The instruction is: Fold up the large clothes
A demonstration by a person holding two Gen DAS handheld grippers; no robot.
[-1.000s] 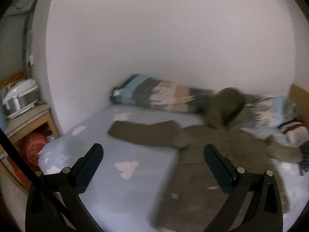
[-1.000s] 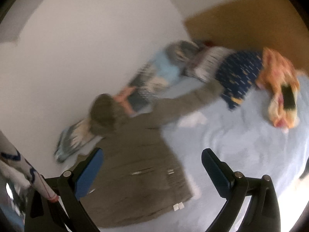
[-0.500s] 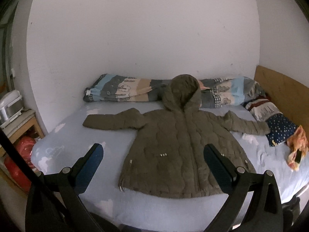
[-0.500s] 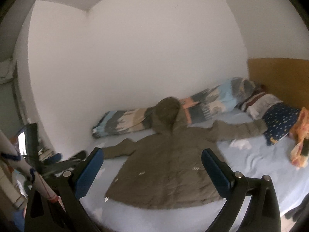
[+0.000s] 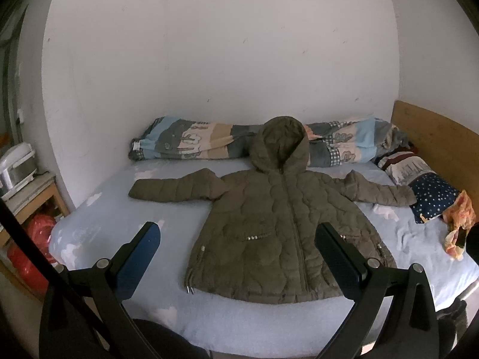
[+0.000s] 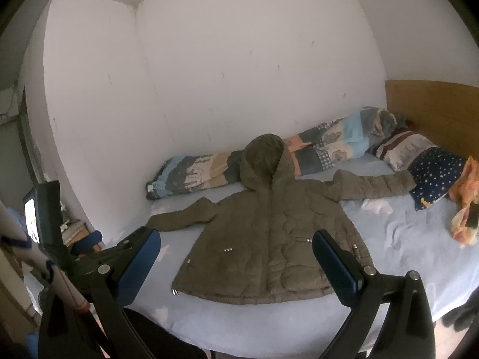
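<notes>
At the far left of the left wrist view a white cooker [image 5: 16, 164] sits on a wooden table [image 5: 36, 188], with a red bag [image 5: 37, 236] underneath it. Next to these starts the bed [image 5: 119, 209], covered in a pale blue sheet with white cloud prints. A rolled quilt [image 5: 191, 143] in blue, grey and tan patches lies along the white wall at the back of the bed. The coat [image 5: 278, 233], an olive quilted one with a hood, lies flat and face up in the middle of the bed, zipped, sleeves spread out to both sides and the hood resting against the quilt. The left tongs [image 5: 236, 264] hang above the near edge of the bed with the jaws spread wide and nothing between them; the coat's hem shows in the gap. In the right wrist view the right tongs [image 6: 236, 264] are likewise spread and empty, apart from the coat [image 6: 269, 239], and the left tool [image 6: 89, 257] shows at that view's left edge. Right of the coat, its sleeve end lies just beside a navy starred pillow [image 5: 434, 197], with a striped pillow [image 5: 404, 170] behind that. An orange cloth [image 5: 458, 224] lies at the right edge of the bed, and a wooden headboard [image 5: 434, 137] stands behind the pillows.
</notes>
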